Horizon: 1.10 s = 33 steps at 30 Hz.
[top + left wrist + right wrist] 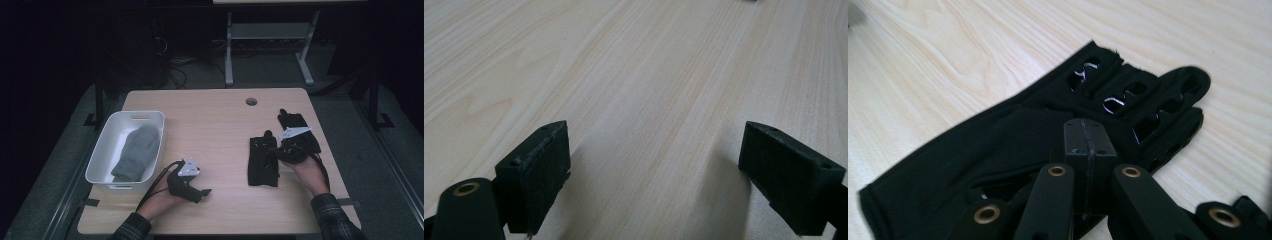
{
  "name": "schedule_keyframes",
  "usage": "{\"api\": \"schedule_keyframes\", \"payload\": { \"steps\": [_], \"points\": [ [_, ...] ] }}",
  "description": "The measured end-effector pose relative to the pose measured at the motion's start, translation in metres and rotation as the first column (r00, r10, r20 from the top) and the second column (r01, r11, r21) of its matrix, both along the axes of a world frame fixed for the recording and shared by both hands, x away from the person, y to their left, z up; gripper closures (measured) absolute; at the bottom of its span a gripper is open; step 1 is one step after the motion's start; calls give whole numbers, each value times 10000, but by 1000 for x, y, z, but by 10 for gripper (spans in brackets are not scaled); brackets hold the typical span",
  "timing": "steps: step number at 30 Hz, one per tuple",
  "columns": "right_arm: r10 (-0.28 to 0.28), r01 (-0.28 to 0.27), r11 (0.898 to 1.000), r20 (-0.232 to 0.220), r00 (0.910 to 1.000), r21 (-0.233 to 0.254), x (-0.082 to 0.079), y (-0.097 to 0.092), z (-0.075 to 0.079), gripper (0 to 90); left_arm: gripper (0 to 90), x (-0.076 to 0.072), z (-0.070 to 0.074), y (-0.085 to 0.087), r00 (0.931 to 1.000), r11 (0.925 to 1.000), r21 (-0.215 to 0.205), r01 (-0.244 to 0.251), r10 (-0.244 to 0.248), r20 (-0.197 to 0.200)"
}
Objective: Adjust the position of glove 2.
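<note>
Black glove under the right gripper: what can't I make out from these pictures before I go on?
- Whether the shut right gripper pinches fabric of the black glove: right gripper view, the jaws cover the contact.
- Second black glove: high view, partly behind the right gripper and hand.
- Grey mitten: high view, its lower end hidden by the white bin wall.

High view: looks from above your side, forward and down on the whole surface [220, 115].
Left gripper view: sits low, very near the bare wood, facing along it.
Right gripper view: looks close down on the black glove [998, 145].
Shared: your high view also holds this glove [263, 161].
</note>
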State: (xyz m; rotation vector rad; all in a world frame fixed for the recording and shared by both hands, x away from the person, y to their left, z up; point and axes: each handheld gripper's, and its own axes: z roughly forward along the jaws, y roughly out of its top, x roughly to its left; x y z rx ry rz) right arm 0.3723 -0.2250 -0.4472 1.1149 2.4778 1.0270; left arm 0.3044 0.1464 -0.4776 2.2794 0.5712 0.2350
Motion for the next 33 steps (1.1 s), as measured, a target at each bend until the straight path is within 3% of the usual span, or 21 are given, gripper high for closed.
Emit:
{"api": "schedule_keyframes", "payload": {
  "steps": [4, 8, 13, 19, 27, 33],
  "points": [
    [-76, 46, 9978, -455, 9989, -661, 5, 3, -13, 900, 121, 0, 0, 0, 10000, 10000, -13, -1, 1, 3],
    [-158, 132, 9986, -516, 9985, -510, 4, 5, -15, 900, 121, 0, 0, 0, 10000, 10000, 0, -3, 3, -3],
    [256, -281, 9987, -581, 9980, -428, -3, 16, -15, 900, 121, 0, 0, 0, 10000, 10000, -9, 1, -1, 6],
    [1045, -1072, 9935, -669, 9923, -388, -12, 41, -15, 900, 121, 0, 0, 0, 10000, 10000, 1, -2, 2, -4],
    [1544, -1581, 9862, -726, 9853, -492, -26, 76, -13, 900, 121, 0, 0, 0, 10000, 10000, 11, 6, -6, 0],
    [2104, -2143, 9757, -771, 9746, -454, -37, 96, -13, 900, 121, 0, 0, 0, 10000, 10000, 37, 25, -26, 48]
  ]
}}
